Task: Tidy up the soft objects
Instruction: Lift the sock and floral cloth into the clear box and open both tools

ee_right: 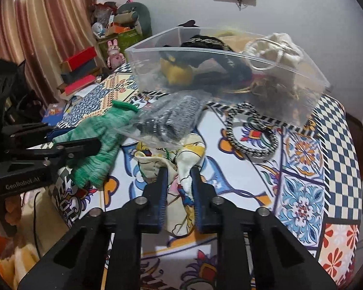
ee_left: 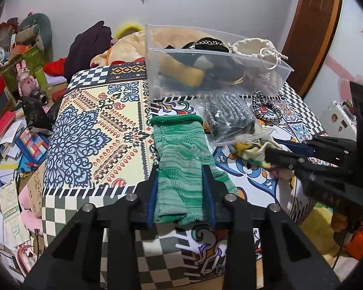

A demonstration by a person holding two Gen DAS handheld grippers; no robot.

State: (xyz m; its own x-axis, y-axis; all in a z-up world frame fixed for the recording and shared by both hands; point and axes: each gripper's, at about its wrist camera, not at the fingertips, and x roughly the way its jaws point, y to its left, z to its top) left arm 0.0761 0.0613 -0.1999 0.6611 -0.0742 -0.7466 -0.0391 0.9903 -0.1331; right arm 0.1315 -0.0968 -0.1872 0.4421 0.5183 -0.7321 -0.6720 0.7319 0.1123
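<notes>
**Both grippers pinched onto soft goods at the near edge of the table**

The left gripper (ee_left: 181,171) had its jaws pressed onto the near end of the green knitted glove (ee_left: 179,145), which lay lengthwise on the patterned tablecloth (ee_left: 89,125), its cuff pointing toward the far side. The right gripper (ee_right: 179,176) was clamped on a fold of the printed cloth (ee_right: 184,169), a cream piece with bright cartoon colours, bunched near the table's middle front, just right of the glove.

Behind both, a clear bag of grey knitwear (ee_right: 171,118) overlapped the cloth's far edge, and a black-and-white braided cord (ee_right: 251,133) lay to the right. The clear plastic bin (ee_left: 213,72) stood at the far side, already holding a yellow item, dark pieces and a cream drawstring pouch (ee_left: 251,48).

Both held things looked light and limp. The glove would likely droop from its pinched end and trail its cuff; a grip nearer its middle would carry it more compactly. The cloth seemed thin and slippery, prone to unfurl or drag the bag along, so a gathered fold was the safer hold.
</notes>
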